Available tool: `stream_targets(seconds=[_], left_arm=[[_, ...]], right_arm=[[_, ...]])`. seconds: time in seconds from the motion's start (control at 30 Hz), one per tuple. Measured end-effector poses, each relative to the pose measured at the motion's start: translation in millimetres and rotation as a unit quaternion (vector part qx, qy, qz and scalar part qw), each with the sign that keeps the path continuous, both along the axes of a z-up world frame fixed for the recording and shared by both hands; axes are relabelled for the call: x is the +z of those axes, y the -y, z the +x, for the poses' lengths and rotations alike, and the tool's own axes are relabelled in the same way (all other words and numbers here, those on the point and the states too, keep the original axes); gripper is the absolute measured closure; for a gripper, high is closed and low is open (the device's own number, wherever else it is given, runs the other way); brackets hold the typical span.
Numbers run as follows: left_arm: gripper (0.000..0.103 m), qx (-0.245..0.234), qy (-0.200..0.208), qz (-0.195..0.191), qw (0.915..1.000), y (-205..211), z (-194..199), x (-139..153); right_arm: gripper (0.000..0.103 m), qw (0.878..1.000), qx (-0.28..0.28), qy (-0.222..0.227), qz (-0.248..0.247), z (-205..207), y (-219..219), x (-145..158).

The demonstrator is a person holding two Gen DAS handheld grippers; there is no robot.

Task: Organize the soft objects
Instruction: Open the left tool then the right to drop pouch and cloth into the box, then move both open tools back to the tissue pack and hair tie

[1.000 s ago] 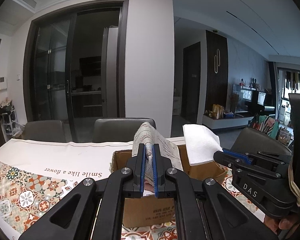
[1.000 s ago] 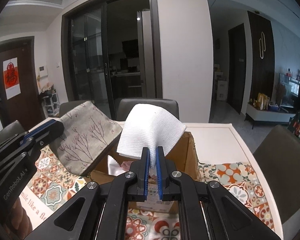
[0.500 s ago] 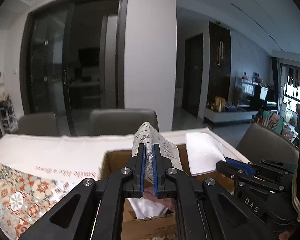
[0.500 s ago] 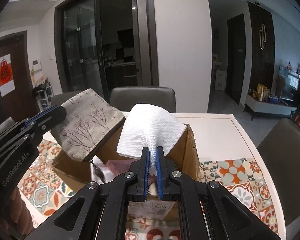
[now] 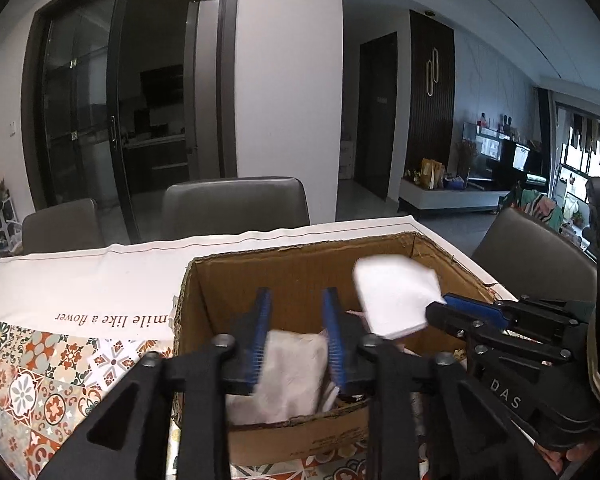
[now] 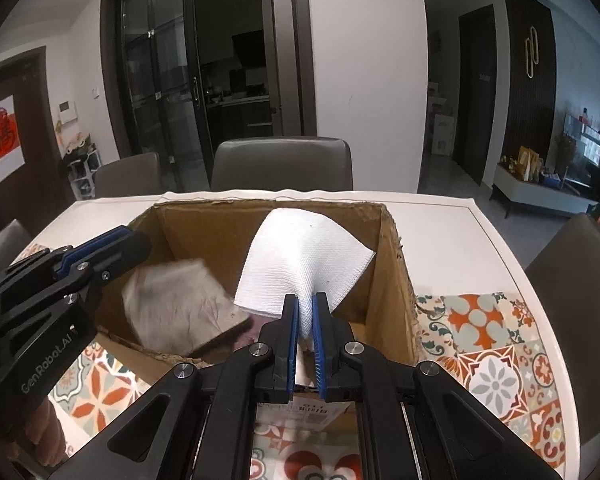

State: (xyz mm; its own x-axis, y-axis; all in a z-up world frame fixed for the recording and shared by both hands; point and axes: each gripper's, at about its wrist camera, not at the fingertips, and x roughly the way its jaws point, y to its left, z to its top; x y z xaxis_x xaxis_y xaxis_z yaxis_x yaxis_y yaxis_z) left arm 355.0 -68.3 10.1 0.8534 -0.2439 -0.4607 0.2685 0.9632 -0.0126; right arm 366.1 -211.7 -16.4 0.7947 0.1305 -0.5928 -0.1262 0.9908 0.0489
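Left wrist view: left gripper (image 5: 296, 304) poised over the open cardboard box (image 5: 300, 268), jaws opening, blue pads apart and pressing on nothing. Beige pouch (image 5: 288, 372) below and between the pads, blurred, down inside the box w/ other soft items under it – too smeared to name. To the right, right gripper (image 5: 436, 306) w/ white cloth (image 5: 396, 296) pinched at its tip, cloth hanging over the box interior near the far right corner. Box on a table (image 5: 80, 280) covered by a white cloth strip w/ printed script and a patterned tile mat (image 5: 40, 380). Grey chairs (image 5: 236, 204) behind the table.

Right wrist view: right gripper (image 6: 306, 300) narrow, pads clamped on a fold of the white cloth (image 6: 304, 256), the rest fanned up and out above the box (image 6: 392, 264) opening. Left gripper (image 6: 140, 240) entering from the left edge, tip over the box's left side; beige pouch (image 6: 180, 304) just beneath it, motion-blurred, free of the pads, lower edge near the box's front wall. Patterned mat (image 6: 492, 352) around the box; part of a hand (image 6: 40, 436) at lower left – mostly hidden by the gripper body.
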Motion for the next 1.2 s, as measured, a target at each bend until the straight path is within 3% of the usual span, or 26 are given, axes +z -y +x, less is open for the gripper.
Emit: stream_targets(seconds=[0.03, 0.1, 0.3, 0.47, 0.67, 0.8, 1.2], left_arm=[[0.067, 0.002, 0.003, -0.001, 1.0, -0.7, -2.1, 1.6], [0.064, 0.007, 0.007, -0.001, 1.0, -1.9, -7.0, 4.2], [0.055, 0.01, 0.025, 0.006, 0.9996, -8.2, -28.2, 12.4], [0.049, 0.012, 0.04, 0.003, 0.9991, -14.3, -50.3, 23.4], [0.042, 0.014, 0.054, 0.003, 0.9984, -24.1, -75.1, 34.9], [0.039, 0.015, 0.062, 0.005, 0.9979, -29.3, -90.1, 39.5], [0.029, 0.006, 0.064, 0.009, 0.9979, -36.8, -129.7, 33.9]], right_arm=[[0.088, 1.0, 0.002, -0.001, 0.002, -0.1, 0.3, 0.4], [0.066, 1.0, 0.005, 0.004, 0.007, -2.7, -0.1, 2.2], [0.064, 1.0, -0.01, 0.022, 0.003, -21.5, 3.3, 11.1], [0.055, 0.999, -0.011, 0.036, 0.0, -41.6, -1.8, 21.7], [0.055, 0.999, -0.01, 0.049, 0.0, -66.3, -9.8, 35.6], [0.045, 0.998, -0.014, 0.057, 0.001, -85.2, -15.6, 40.0], [0.032, 0.995, -0.05, 0.08, -0.02, -135.2, -22.1, 43.1]])
